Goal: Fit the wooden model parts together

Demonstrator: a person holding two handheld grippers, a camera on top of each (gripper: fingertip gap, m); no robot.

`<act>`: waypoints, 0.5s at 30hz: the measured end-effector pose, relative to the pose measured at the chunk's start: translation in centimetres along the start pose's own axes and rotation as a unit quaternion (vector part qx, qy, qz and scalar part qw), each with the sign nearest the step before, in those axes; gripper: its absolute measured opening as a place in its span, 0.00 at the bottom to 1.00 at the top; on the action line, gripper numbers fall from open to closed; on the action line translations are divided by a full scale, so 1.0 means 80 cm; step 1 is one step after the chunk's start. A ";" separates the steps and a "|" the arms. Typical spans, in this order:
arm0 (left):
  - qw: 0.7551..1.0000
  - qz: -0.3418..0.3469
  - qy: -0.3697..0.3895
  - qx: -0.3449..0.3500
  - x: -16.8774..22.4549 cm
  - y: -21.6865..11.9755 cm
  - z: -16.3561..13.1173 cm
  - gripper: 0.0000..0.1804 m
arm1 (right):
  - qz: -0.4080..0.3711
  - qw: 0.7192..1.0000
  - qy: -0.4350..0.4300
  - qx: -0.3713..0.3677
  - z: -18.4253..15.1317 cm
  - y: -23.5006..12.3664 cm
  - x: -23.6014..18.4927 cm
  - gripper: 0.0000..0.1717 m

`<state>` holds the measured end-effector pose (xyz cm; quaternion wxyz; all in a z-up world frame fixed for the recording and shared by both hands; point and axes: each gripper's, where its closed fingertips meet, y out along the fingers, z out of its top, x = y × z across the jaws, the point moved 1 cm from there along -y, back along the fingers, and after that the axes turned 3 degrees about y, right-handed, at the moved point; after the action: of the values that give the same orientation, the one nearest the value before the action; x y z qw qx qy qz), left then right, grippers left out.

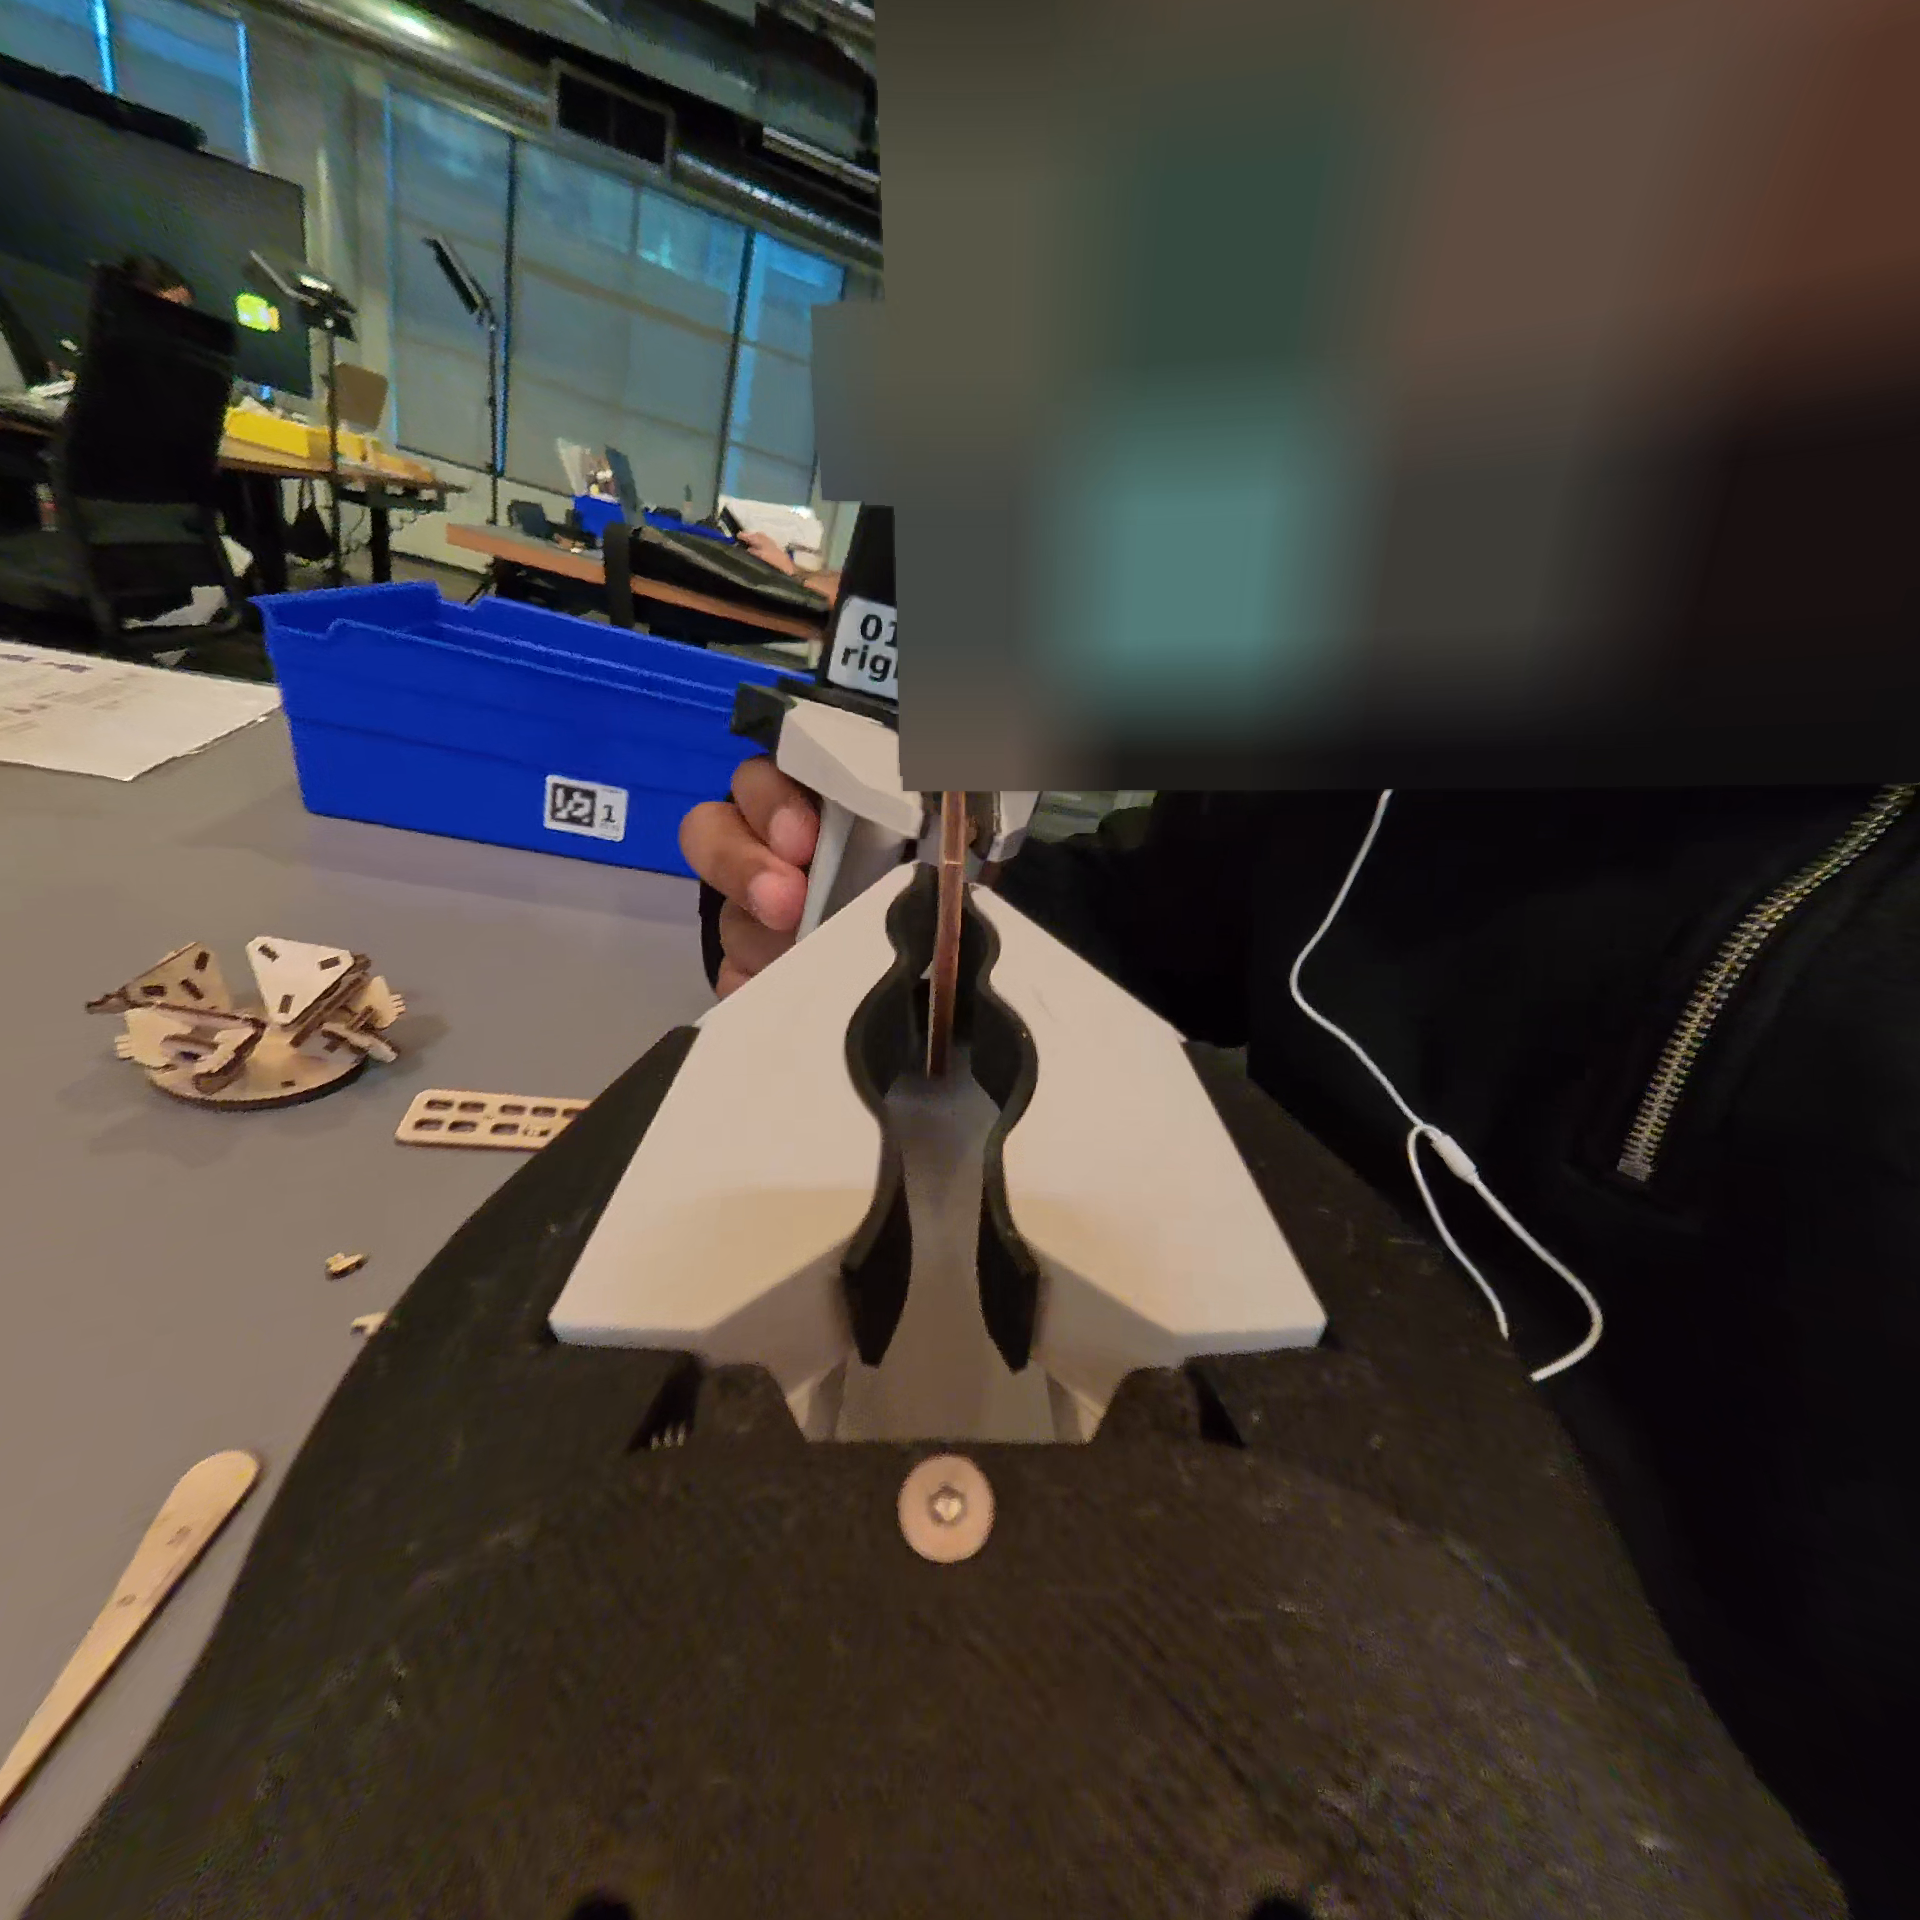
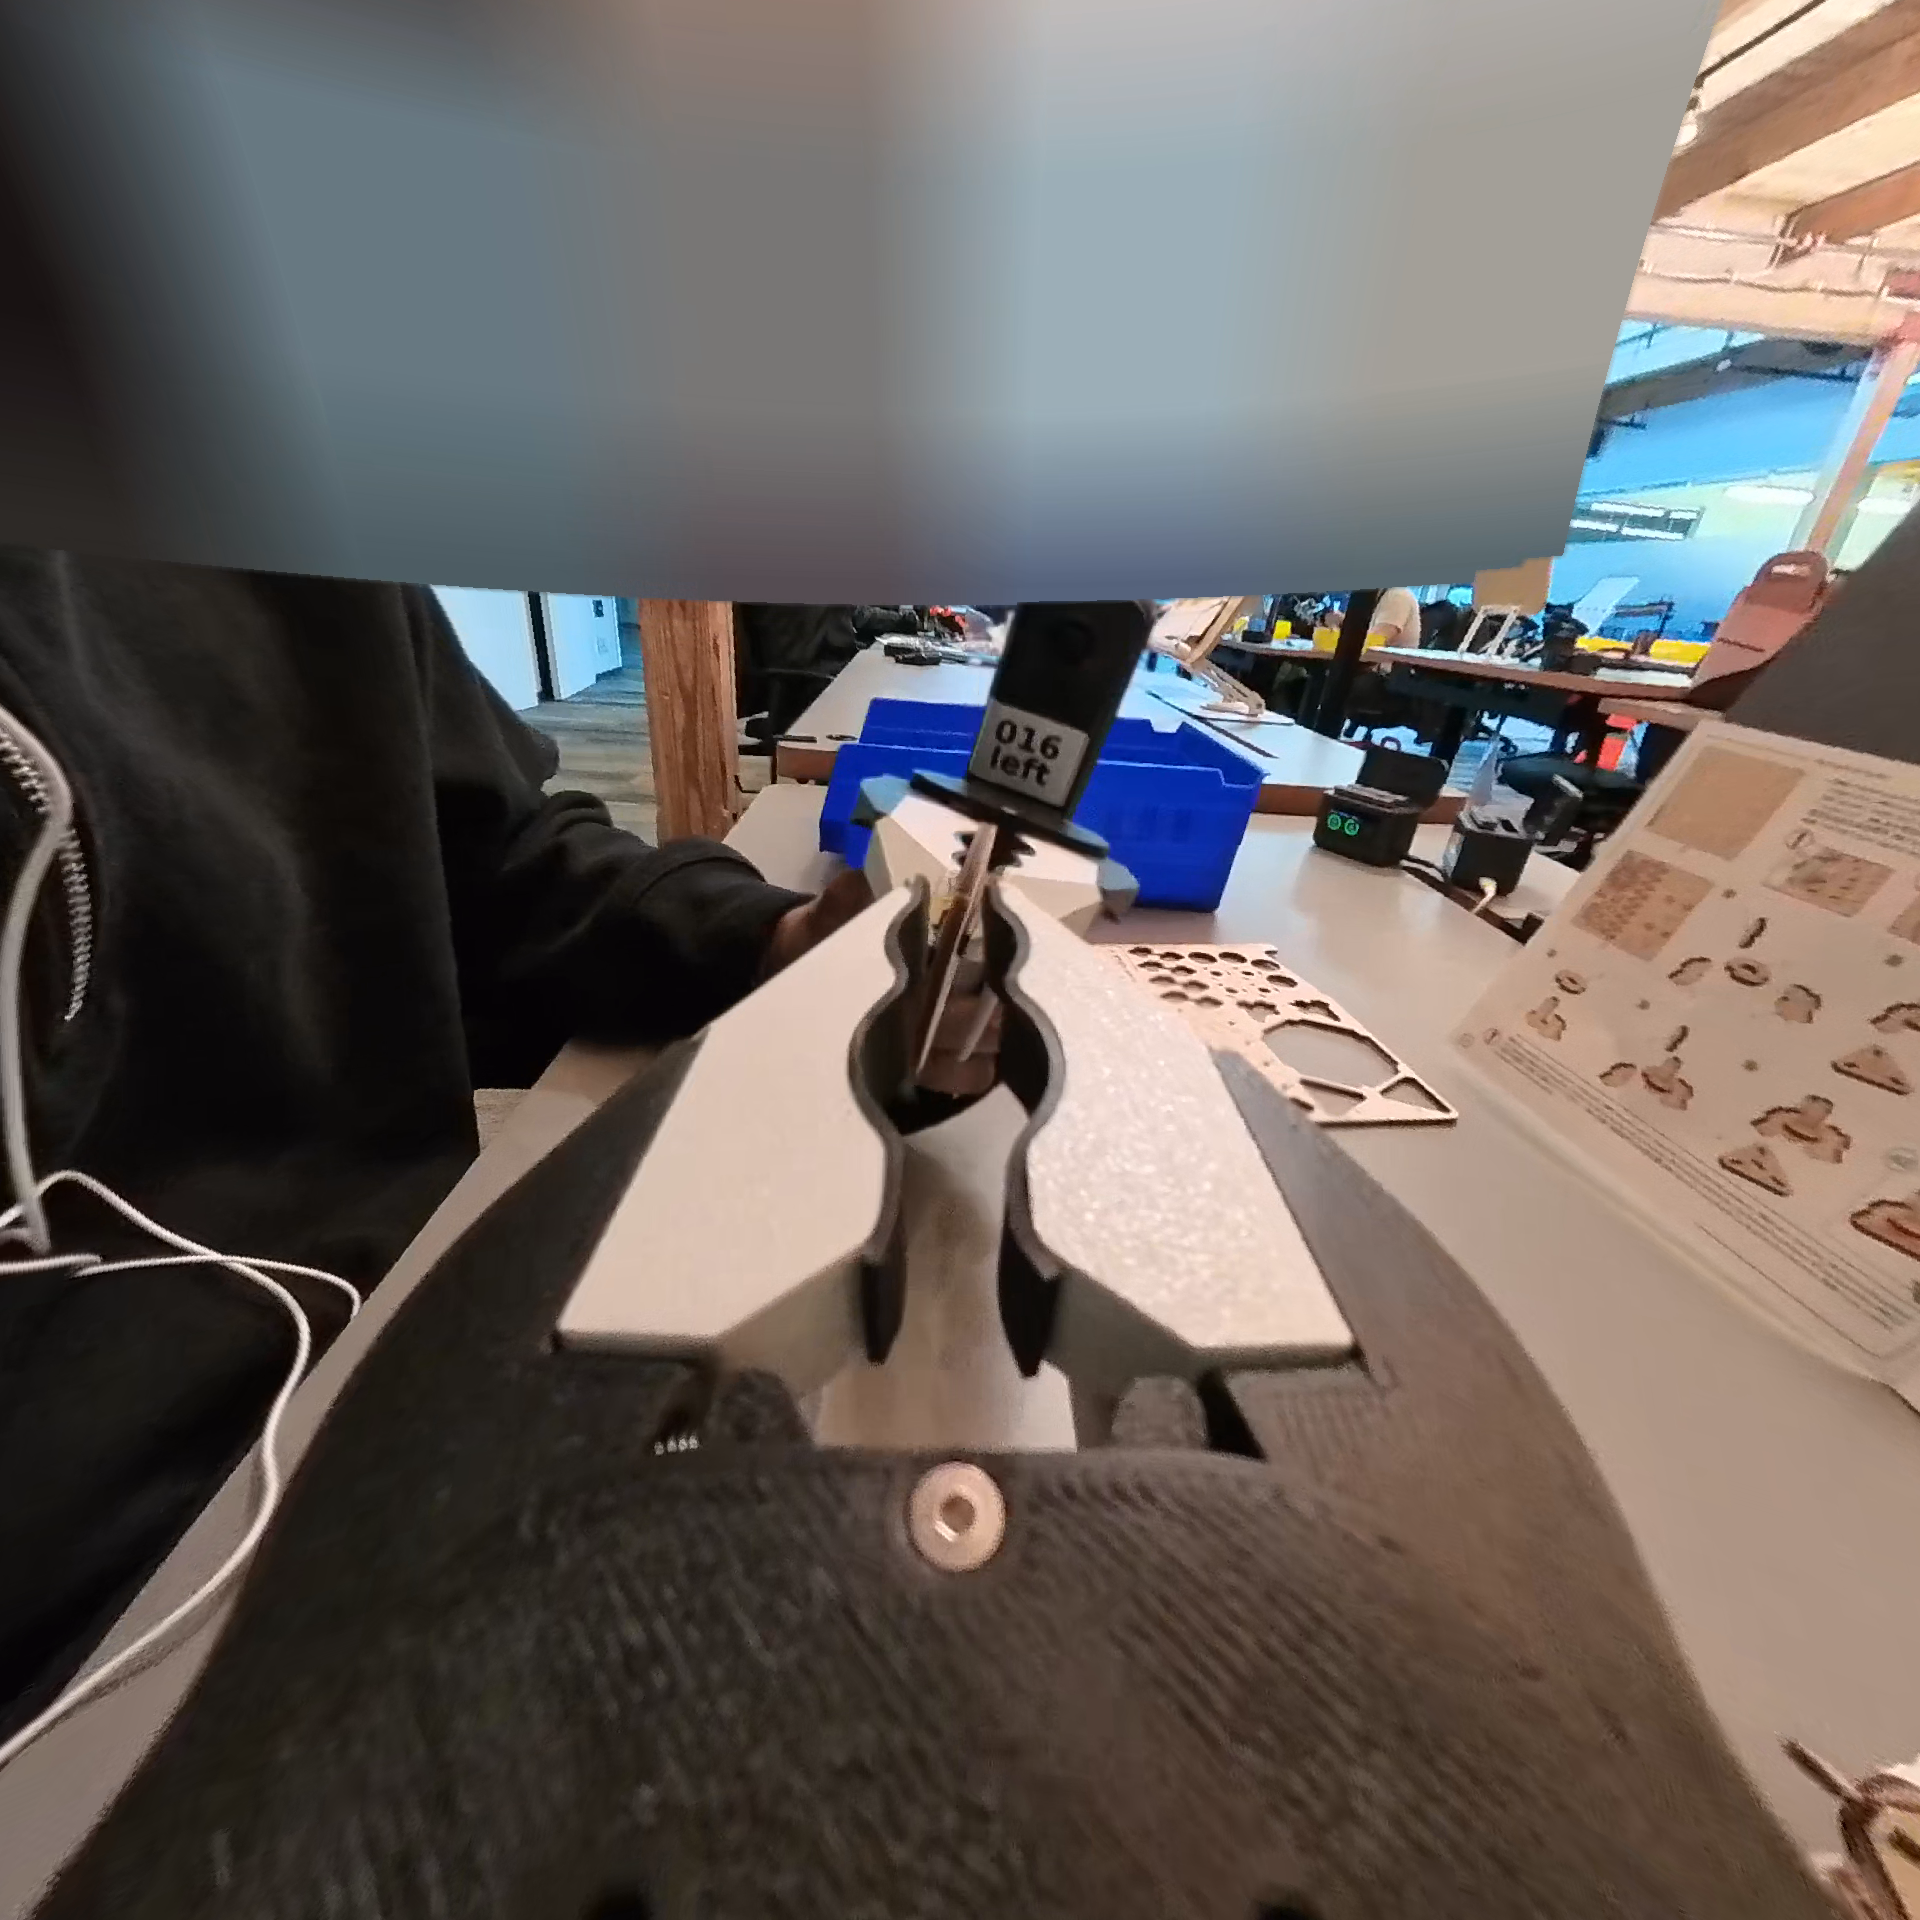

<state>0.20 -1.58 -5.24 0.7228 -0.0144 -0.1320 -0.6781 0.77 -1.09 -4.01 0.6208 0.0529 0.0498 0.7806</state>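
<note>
My left gripper (image 1: 940, 883) is shut on a thin flat wooden piece (image 1: 945, 966), seen edge-on and upright between its pads. The piece runs on into my right gripper (image 1: 951, 821), which faces the left one tip to tip and is held by a hand. In the right wrist view, my right gripper (image 2: 956, 904) is shut on the same wooden piece (image 2: 961, 935), which stands tilted between its fingers. The left gripper (image 2: 987, 862) is just beyond it. Both grippers are held above the grey table (image 1: 312, 1351), close to a person in a black jacket.
A blue bin (image 1: 499, 717) stands behind the grippers. A part-built wooden model (image 1: 249, 1023), a slotted wooden strip (image 1: 488, 1120), a wooden stick (image 1: 125, 1600) and small bits lie at the left. A cut-out plywood sheet (image 2: 1309, 1029) and an instruction sheet (image 2: 1745, 997) lie at the right.
</note>
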 end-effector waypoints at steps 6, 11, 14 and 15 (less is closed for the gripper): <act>1.000 -0.017 -0.004 0.018 0.006 0.003 0.003 0.00 | -0.007 0.999 -0.036 0.005 0.006 0.001 -0.006 0.03; 1.000 -0.010 0.015 -0.004 0.007 0.003 -0.001 0.00 | -0.004 0.999 -0.042 -0.007 0.004 0.002 -0.008 0.03; 0.999 0.008 0.032 -0.020 0.004 0.004 -0.004 0.00 | -0.011 0.999 -0.039 -0.021 0.000 0.002 -0.006 0.03; 0.999 0.013 0.038 -0.024 0.003 0.003 -0.004 0.00 | -0.014 0.999 -0.040 -0.025 0.000 0.002 -0.005 0.03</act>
<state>0.53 -1.87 -5.49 0.7352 -0.0078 -0.0880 -0.6721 0.70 -1.52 -4.00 0.6344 0.0677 0.0059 0.7700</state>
